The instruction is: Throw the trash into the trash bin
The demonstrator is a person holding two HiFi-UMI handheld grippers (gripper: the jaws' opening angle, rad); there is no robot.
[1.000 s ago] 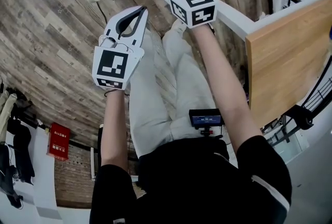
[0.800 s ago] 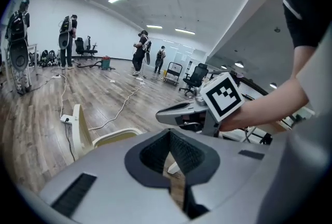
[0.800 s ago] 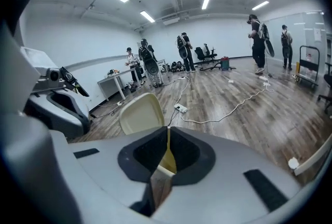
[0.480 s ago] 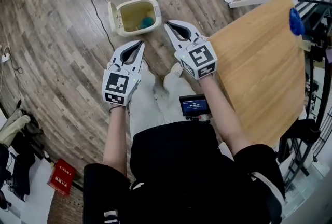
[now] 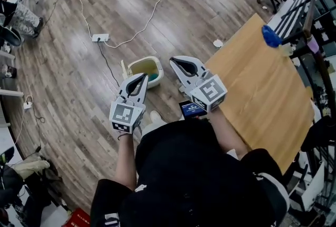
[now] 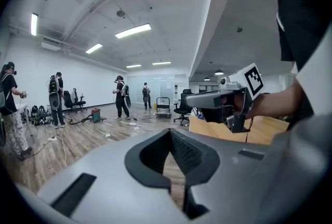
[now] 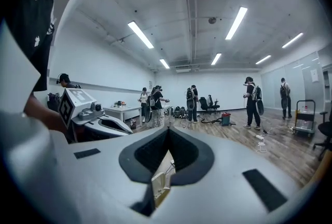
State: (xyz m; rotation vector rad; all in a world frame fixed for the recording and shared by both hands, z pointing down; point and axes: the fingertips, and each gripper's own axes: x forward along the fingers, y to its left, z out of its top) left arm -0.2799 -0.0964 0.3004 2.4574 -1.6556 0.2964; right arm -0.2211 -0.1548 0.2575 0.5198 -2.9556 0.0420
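Note:
The cream trash bin (image 5: 137, 66) stands open on the wood floor, with a teal piece of trash (image 5: 152, 78) inside it. Both grippers are held high above the floor, nearly level, with nothing in them. My left gripper (image 5: 144, 77) is shut, its tips meeting just left of the bin in the head view. My right gripper (image 5: 172, 60) is shut too, to the right of the bin. In the right gripper view the shut jaws (image 7: 168, 129) frame a sliver of the cream bin (image 7: 160, 182) far below. The left gripper view shows its own tips (image 6: 169, 130) touching.
A wooden table (image 5: 262, 89) runs along my right, with a blue object (image 5: 271, 37) at its far edge. A white scrap (image 5: 218, 43) lies on the floor near the table corner. A power strip (image 5: 100, 38) and cables cross the floor beyond the bin. Several people stand far off.
Both grippers have risen well above the bin, which now looks small and far below. The right jaws, apart a second ago, have shut. The teal trash stays in the bin.

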